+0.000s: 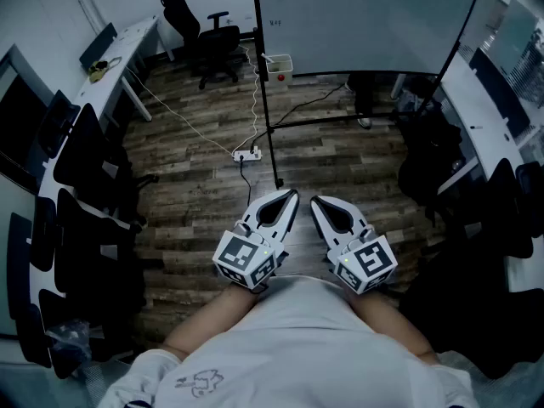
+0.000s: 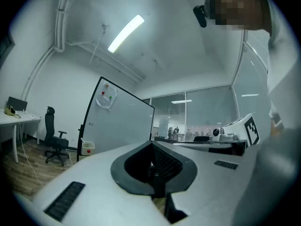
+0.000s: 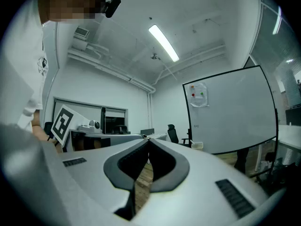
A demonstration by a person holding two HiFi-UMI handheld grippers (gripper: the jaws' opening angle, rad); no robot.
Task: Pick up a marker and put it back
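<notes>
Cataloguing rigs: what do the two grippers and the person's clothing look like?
The left gripper and right gripper have pale grey shells, black ribbed jaw pads and cubes with black-and-white square markers. The person wears a light short-sleeved T-shirt with a small print.

The left gripper (image 2: 152, 143) has its jaws closed tip to tip with nothing between them. Beyond them a whiteboard (image 2: 123, 122) stands on a floor stand, with a black office chair (image 2: 55, 143) and a white desk (image 2: 17, 119) to its left. A ceiling light (image 2: 126, 33) glows overhead.

No legible text or labels.
</notes>
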